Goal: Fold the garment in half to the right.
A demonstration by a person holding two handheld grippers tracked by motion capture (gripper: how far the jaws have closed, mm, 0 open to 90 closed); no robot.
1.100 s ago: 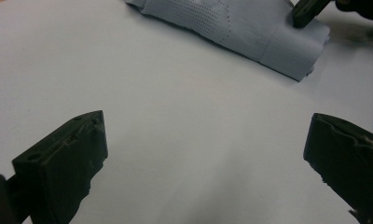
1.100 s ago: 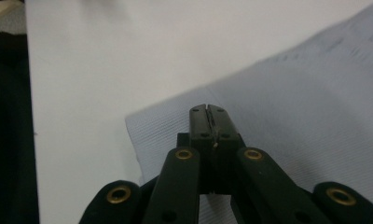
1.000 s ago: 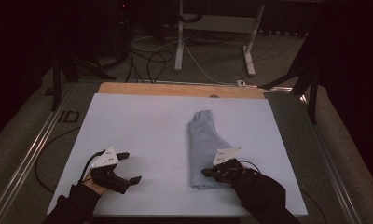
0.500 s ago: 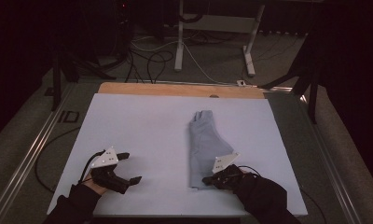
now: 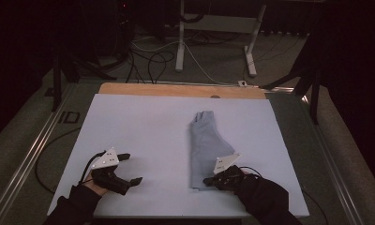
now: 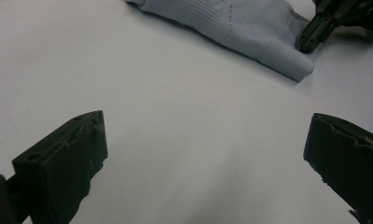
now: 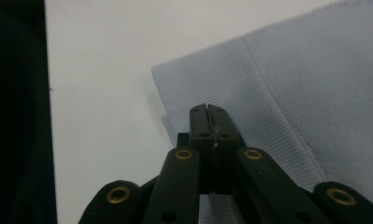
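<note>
Little has shifted since the earlier frames: the right gripper (image 5: 209,180) has crept a touch nearer the table's front edge and now sits at the near hem of the cloth (image 5: 205,147), while the left gripper (image 5: 129,169) has kept its place. The cloth, a pale grey folded garment, lies right of centre on the white sheet (image 5: 138,122), its long axis running from the person's side away toward the far wooden edge (image 5: 176,90). The right gripper's jaws are pressed together at the ribbed hem (image 7: 208,93) (whether a fold is pinched between them or merely lies under them cannot be told). The left gripper's jaws stand wide apart with nothing between them, well apart from the cloth, which lies off to its right (image 6: 231,28). The right hand (image 5: 260,190) is plainly the nearer, so any pull on the hem would likely fall to it. Beyond the table, a dim room: cables (image 5: 153,61) on the floor and a white stand (image 5: 213,28).
</note>
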